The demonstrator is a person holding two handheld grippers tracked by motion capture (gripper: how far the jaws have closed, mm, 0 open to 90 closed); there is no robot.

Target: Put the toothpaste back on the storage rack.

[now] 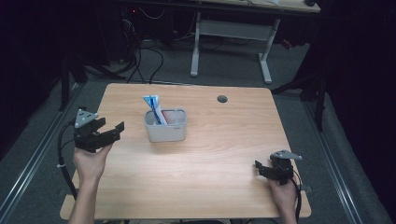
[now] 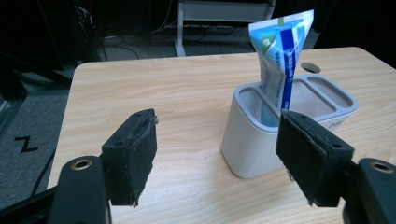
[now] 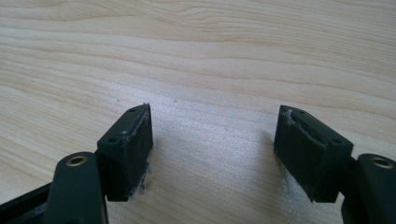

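Left gripper view: pouch (image 2: 280,60) beyond fingers (image 2: 133,154).

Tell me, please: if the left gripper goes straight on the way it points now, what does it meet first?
Probably the grey holder with the blue-and-white tube standing in it. The left gripper, jaws open and empty, points toward it across bare table; depth is uncertain.

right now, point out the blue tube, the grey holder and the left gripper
blue tube (image 2: 280,51), left gripper view, on its printed upper body
grey holder (image 2: 245,144), left gripper view, on its front wall
left gripper (image 1: 112,133), high view, between its open jaws
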